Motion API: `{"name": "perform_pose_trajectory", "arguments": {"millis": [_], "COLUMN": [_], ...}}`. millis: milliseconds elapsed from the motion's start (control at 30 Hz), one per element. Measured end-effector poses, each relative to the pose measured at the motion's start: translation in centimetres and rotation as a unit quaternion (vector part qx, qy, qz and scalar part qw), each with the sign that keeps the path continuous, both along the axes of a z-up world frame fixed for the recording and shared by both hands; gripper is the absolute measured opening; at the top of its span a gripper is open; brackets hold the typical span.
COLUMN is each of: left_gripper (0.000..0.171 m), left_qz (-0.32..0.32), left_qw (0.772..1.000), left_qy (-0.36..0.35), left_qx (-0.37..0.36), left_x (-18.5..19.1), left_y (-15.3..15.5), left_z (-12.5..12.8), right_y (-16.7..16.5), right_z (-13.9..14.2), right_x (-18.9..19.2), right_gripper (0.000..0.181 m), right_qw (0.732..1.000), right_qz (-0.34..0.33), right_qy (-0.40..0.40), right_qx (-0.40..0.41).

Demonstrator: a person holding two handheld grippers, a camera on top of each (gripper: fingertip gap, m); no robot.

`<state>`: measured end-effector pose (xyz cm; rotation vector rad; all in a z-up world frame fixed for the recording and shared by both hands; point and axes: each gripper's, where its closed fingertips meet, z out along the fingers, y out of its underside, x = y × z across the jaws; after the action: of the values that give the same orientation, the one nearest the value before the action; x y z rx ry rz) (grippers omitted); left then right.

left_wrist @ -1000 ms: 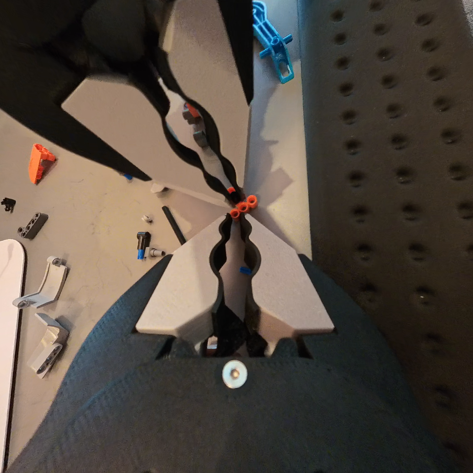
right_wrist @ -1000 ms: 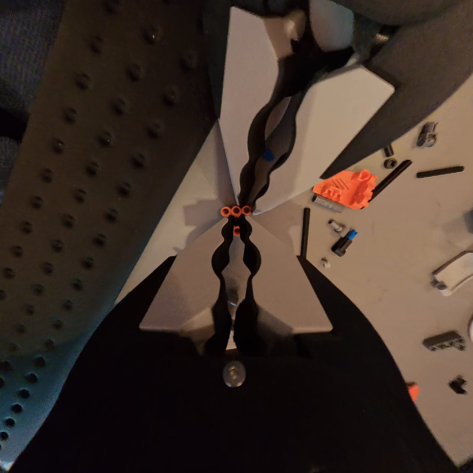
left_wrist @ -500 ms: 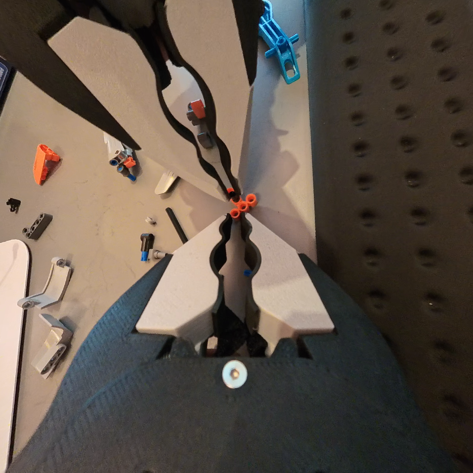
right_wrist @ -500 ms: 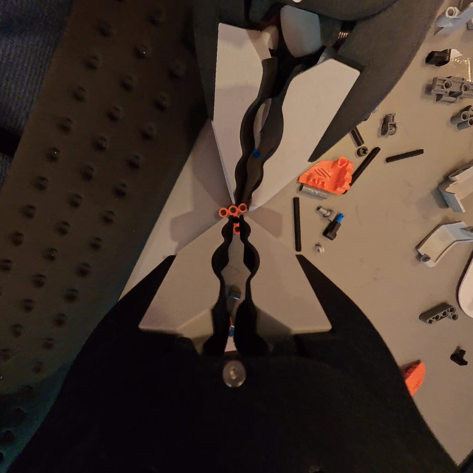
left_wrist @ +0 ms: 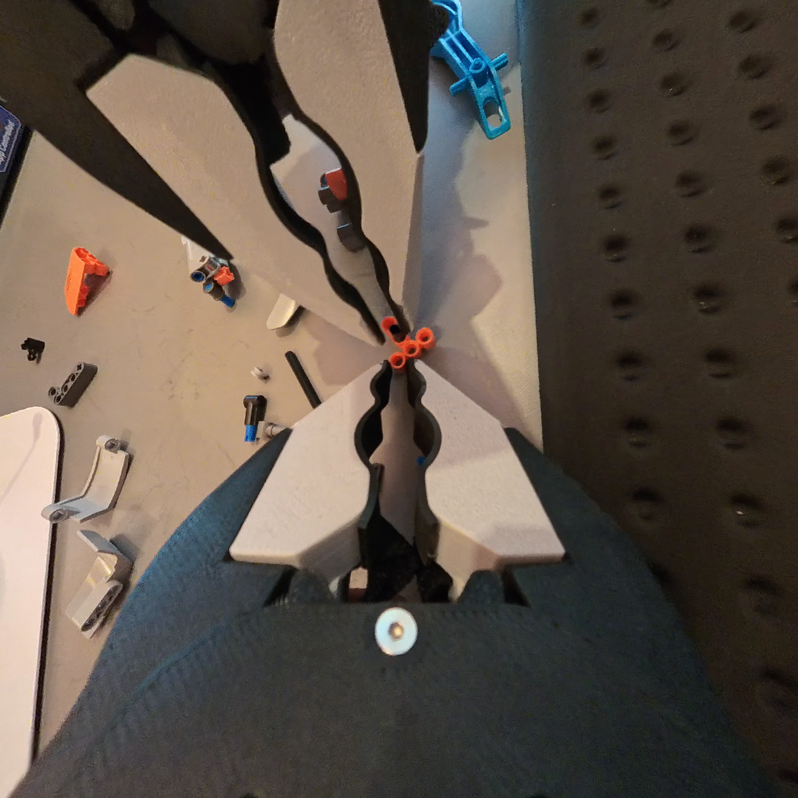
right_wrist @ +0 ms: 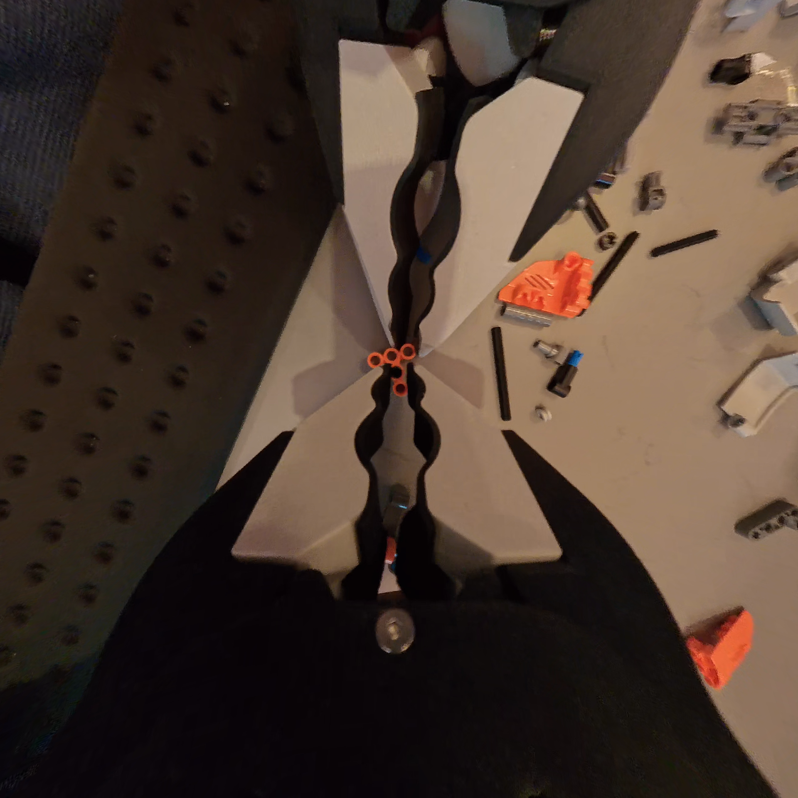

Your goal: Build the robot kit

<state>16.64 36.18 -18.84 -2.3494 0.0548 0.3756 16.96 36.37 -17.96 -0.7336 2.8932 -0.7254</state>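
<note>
My two grippers meet tip to tip above the grey table (left_wrist: 151, 345). My left gripper (left_wrist: 399, 367) is shut on the end of a small orange three-hole beam (left_wrist: 410, 347). My right gripper (right_wrist: 399, 382) is shut on a small orange connector (right_wrist: 400, 387), and a black pin (right_wrist: 395, 371) joins it to the beam (right_wrist: 391, 356). In the left wrist view the right gripper (left_wrist: 393, 330) reaches in from the top with the connector (left_wrist: 390, 324). In the right wrist view the left gripper (right_wrist: 403, 345) comes from the top.
Loose parts lie on the table: an orange panel (right_wrist: 546, 287), black axles (right_wrist: 501, 373), a blue-tipped pin (right_wrist: 565, 373), grey curved pieces (left_wrist: 97, 483), an orange wedge (left_wrist: 82, 280), a blue part (left_wrist: 477, 80). A white board (left_wrist: 23, 561) lies left. A dark dimpled surface (left_wrist: 669, 345) borders the table edge. My left and right fingertips are right by each other.
Both grippers stay closed on the orange pieces. The beam has tilted slightly against the connector and the black pin now shows between them. More of the table has come into view.
</note>
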Motion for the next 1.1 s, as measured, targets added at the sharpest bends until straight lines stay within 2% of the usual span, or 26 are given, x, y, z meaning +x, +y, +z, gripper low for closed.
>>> {"name": "perform_pose_trajectory", "arguments": {"millis": [400,600,800,967,1100], "left_gripper": [0.007,0.014,0.015,0.014,0.013], "left_qz": [-0.002,0.004,0.008,0.038,0.087], "left_qw": [1.0,1.0,1.0,0.999,0.995], "left_qy": [0.006,0.012,0.015,0.024,0.049], "left_qx": [-0.007,0.001,0.007,0.025,0.019], "left_x": [-1.0,-1.1,-1.1,-2.2,-3.3], "left_y": [0.4,0.3,0.0,-1.4,-4.2], "left_z": [0.0,0.6,1.0,2.3,4.0], "right_y": [0.5,0.5,0.7,0.8,0.9], "right_z": [-0.5,-0.2,0.1,1.1,1.8], "right_x": [-0.2,-0.2,-0.1,-0.5,-1.1], "right_gripper": [0.003,0.007,0.011,0.014,0.013], "right_qw": [0.997,0.996,0.996,0.993,0.991], "right_qz": [-0.066,-0.06,-0.055,-0.063,-0.077], "right_qy": [-0.002,0.004,-0.007,-0.004,-0.016], "right_qx": [-0.045,-0.066,-0.075,-0.095,-0.111]}}
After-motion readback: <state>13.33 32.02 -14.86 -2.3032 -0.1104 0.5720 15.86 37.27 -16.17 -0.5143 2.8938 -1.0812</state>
